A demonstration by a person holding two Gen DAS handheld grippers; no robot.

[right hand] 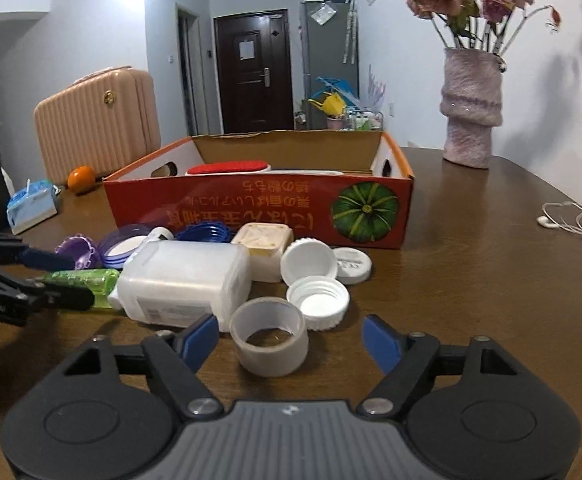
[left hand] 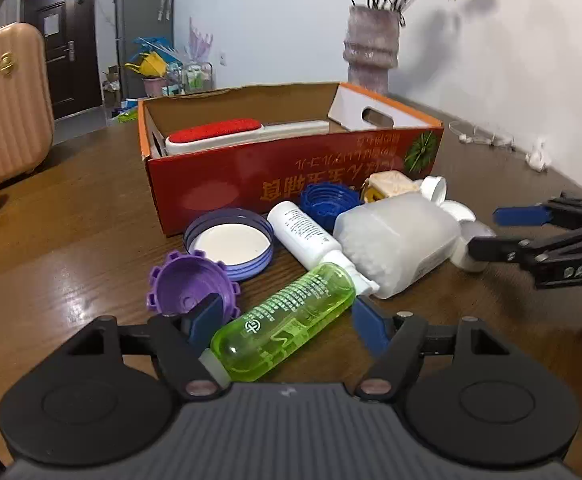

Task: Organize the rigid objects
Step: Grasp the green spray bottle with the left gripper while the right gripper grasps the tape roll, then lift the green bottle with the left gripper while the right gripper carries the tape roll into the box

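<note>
A red cardboard box (left hand: 251, 176) (right hand: 251, 208) stands on the wooden table and holds a red-and-white lint brush (left hand: 227, 134) (right hand: 229, 168). In front of it lie a green bottle (left hand: 283, 326) (right hand: 87, 280), a white tube (left hand: 307, 236), a large white jar (left hand: 395, 240) (right hand: 183, 280), a purple cap (left hand: 191, 286), a blue-rimmed lid (left hand: 229, 242), a blue cap (left hand: 327, 200), white caps (right hand: 317, 300) and a tape roll (right hand: 269, 334). My left gripper (left hand: 287, 320) is open, its fingers on either side of the green bottle. My right gripper (right hand: 291, 336) is open around the tape roll.
A pink vase of flowers (right hand: 471, 108) (left hand: 371, 48) stands at the table's far right. White earphones (right hand: 575, 220) lie at the right edge. An orange (right hand: 80, 178), a tissue pack (right hand: 31, 204) and a pink suitcase (right hand: 95, 120) are at the left.
</note>
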